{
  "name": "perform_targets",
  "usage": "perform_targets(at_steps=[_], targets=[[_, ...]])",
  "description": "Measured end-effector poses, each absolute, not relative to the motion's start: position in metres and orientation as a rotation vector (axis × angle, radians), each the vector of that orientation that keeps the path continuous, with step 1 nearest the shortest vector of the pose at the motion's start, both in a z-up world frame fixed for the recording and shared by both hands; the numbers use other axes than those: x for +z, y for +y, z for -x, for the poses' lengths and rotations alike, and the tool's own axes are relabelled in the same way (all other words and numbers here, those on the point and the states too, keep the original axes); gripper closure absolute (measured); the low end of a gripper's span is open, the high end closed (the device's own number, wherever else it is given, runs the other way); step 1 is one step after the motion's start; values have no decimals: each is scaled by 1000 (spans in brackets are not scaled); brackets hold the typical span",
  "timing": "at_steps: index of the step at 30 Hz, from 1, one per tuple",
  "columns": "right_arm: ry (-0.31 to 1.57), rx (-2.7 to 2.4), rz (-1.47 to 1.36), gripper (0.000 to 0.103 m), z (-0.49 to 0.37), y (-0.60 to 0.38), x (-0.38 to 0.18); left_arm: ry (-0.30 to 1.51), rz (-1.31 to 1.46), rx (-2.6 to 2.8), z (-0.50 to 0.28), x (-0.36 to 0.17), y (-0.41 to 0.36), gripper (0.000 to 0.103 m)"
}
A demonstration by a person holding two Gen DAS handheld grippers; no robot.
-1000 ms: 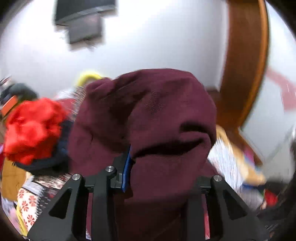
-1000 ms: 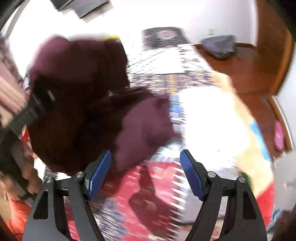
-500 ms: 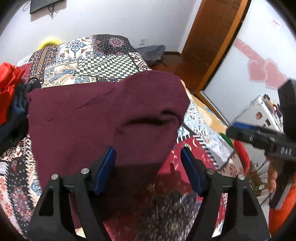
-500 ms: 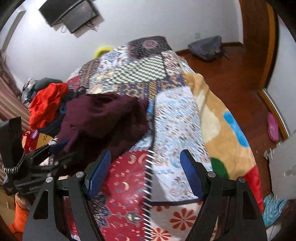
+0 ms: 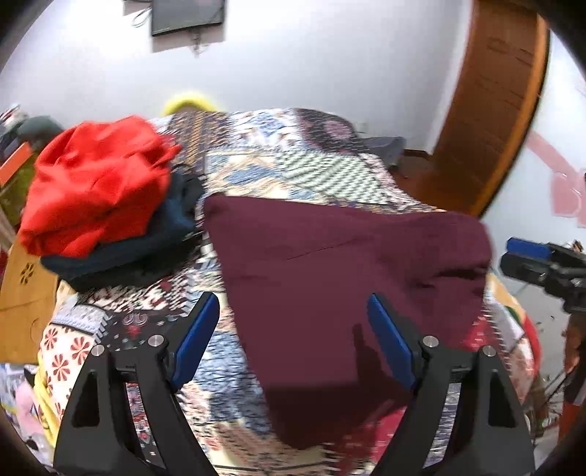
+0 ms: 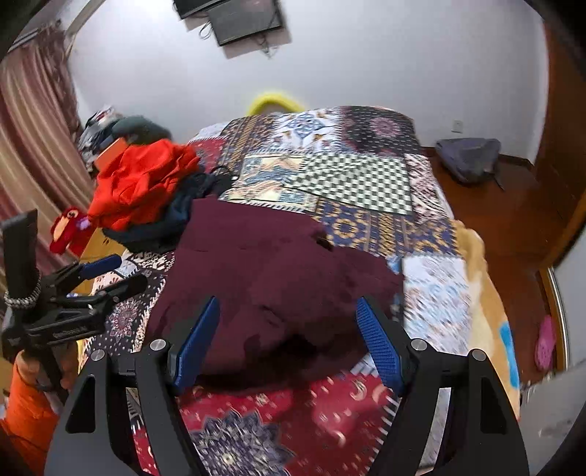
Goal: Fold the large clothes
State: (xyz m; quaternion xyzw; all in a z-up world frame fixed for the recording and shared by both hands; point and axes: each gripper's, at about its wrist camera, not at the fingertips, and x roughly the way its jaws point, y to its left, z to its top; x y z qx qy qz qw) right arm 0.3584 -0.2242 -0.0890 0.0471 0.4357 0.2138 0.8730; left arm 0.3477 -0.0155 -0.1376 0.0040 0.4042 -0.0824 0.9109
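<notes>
A dark maroon garment (image 5: 340, 278) (image 6: 271, 278) lies spread on the patchwork bed cover (image 5: 311, 164) (image 6: 351, 175), one corner hanging off the near edge. My left gripper (image 5: 293, 340) hovers over its near left part, jaws still opening, nothing between the blue pads. My right gripper (image 6: 287, 344) hangs above the garment's near edge, open and empty. The right wrist view shows the left gripper (image 6: 106, 274) at the left, held by a hand in an orange sleeve (image 6: 25, 413). At the right of the left wrist view is the right gripper (image 5: 542, 263).
A heap of red (image 5: 95, 186) (image 6: 143, 183) and dark blue clothes (image 5: 135, 252) sits on the bed's left side. A grey bag (image 6: 470, 157) lies on the wooden floor at the right. A brown door (image 5: 494, 102) stands on the right, a screen (image 6: 249, 18) hangs on the wall.
The maroon garment went from bunched and held up by the left gripper to lying spread on the bed. The left jaws opened and let it go. Both grippers drew back from it.
</notes>
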Motion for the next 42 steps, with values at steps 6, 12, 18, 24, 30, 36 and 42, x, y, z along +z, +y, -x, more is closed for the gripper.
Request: perform_targets(at_steps=[6, 12, 18, 24, 30, 36, 42], targets=[[952, 384, -63, 29, -377, -219, -110, 975, -80, -184, -349, -192, -12, 20], [1056, 311, -45, 27, -383, -253, -152, 991, -73, -204, -329, -221, -7, 12], [1114, 319, -70, 21, -384, -270, -182, 1058, -95, -181, -316, -243, -3, 10], [1114, 287, -19, 21, -377, -260, -163, 1048, -121, -138, -304, -230, 2, 11], [1067, 308, 10, 21, -362, -263, -139, 964, -165, -127, -293, -194, 2, 11], [995, 341, -46, 19, -362, -265, -112, 859, -164, -76, -310, -158, 4, 11], [1042, 364, -98, 19, -387, -257, -127, 891, -9, -81, -353, -157, 14, 11]])
